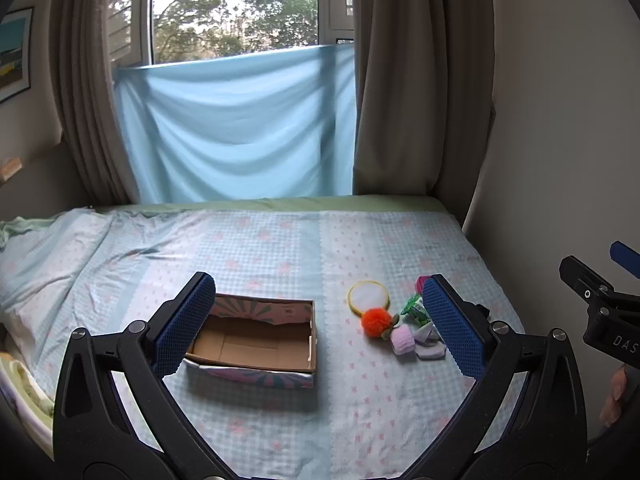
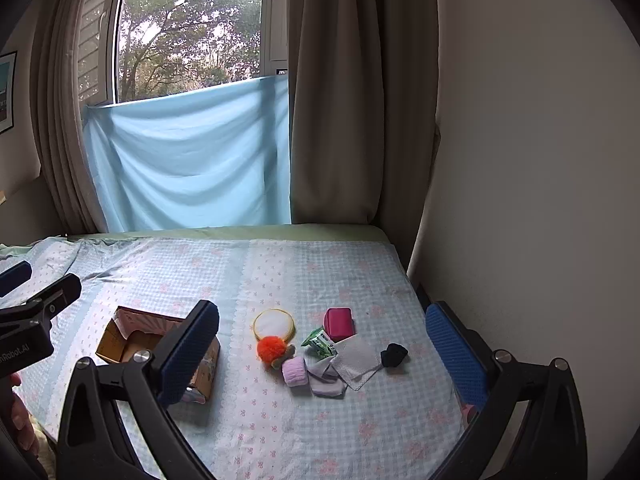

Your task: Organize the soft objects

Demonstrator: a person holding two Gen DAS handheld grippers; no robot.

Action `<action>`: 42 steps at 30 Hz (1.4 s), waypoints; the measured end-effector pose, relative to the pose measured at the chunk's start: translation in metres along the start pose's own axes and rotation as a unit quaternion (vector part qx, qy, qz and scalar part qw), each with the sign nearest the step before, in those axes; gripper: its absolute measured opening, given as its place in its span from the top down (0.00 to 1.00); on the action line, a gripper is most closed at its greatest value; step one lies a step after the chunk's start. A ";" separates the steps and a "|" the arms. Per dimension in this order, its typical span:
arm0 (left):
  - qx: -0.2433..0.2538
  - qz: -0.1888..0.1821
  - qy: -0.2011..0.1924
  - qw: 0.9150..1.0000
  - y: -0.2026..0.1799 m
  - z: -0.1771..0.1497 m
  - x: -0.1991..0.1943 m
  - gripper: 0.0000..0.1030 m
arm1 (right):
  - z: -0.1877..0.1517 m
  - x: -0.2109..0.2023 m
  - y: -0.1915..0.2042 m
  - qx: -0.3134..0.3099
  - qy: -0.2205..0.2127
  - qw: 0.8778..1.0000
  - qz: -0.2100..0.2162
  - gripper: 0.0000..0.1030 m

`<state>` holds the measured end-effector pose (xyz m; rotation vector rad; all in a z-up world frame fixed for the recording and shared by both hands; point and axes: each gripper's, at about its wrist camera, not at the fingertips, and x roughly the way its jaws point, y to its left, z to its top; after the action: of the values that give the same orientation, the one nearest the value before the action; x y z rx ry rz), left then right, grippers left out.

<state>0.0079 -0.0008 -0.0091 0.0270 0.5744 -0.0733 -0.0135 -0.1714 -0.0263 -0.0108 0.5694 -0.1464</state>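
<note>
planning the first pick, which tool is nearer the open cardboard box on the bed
Left. The left tool hovers open with the open cardboard box between its fingers in view; the right tool is off to the box's right, facing the soft items.

On the bed sheet [image 2: 280, 432]: 1 cardboard box [image 1: 256, 344], nothing inside it.

Loose soft items in 1 cluster to the box's right, approx 9 total:
- 1 round yellow-rimmed pad [image 2: 273, 323]
- 1 orange pom-pom [image 2: 272, 349]
- 1 pink roll [image 2: 295, 373]
- 1 green packet [image 2: 318, 342]
- 1 magenta pouch [image 2: 339, 323]
- 1 white mesh cloth [image 2: 357, 361]
- 1 black bundle [image 2: 393, 354]
- 1 pale lavender sock/cloth [image 2: 326, 382], maybe 2, can't tell
- 1 small olive bit [image 2: 285, 356] by the pom-pom, type unclear
</note>
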 end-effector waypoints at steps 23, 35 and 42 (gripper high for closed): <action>0.003 -0.005 0.000 1.000 0.003 0.004 0.007 0.00 | 0.003 0.009 0.003 0.000 0.001 1.000 0.009 0.00; -0.001 -0.008 -0.004 1.000 0.010 0.008 0.004 0.00 | 0.004 0.008 0.005 0.002 0.005 1.000 0.003 0.00; -0.007 -0.009 -0.007 1.000 0.014 0.007 0.002 0.00 | 0.003 0.008 0.008 -0.003 0.001 1.000 0.002 0.00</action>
<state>0.0139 0.0124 -0.0045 0.0072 0.5615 -0.0872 -0.0045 -0.1646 -0.0287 -0.0148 0.5714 -0.1407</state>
